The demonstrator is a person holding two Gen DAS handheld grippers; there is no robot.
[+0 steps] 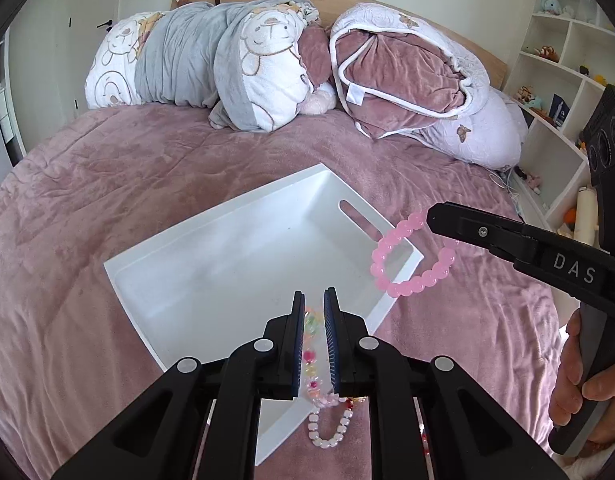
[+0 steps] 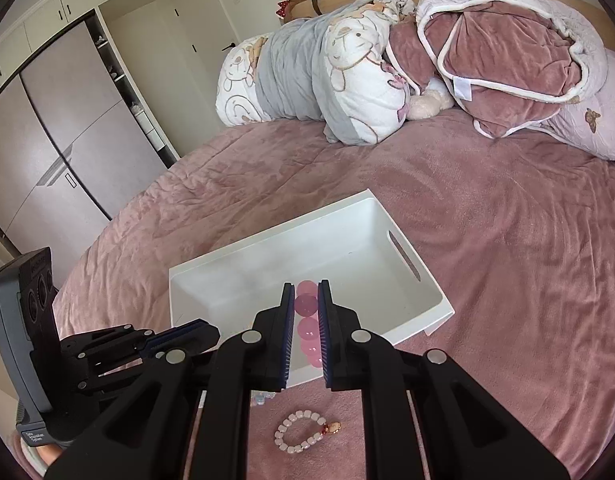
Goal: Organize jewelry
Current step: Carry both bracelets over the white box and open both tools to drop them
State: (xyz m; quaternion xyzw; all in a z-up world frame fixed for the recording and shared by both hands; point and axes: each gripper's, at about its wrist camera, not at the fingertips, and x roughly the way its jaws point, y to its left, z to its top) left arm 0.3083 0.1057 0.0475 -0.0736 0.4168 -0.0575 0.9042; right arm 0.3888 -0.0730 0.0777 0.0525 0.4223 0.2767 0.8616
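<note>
Both grippers, left clamping multicoloured bracelet, right clamping pink bracelet, hover before white tray; release next.

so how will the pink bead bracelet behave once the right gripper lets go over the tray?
The pink bead bracelet hangs as a loose loop from the right gripper, so probably floppy. Round, glossy beads may slide or roll slightly on the smooth white tray. Looks light.
</note>
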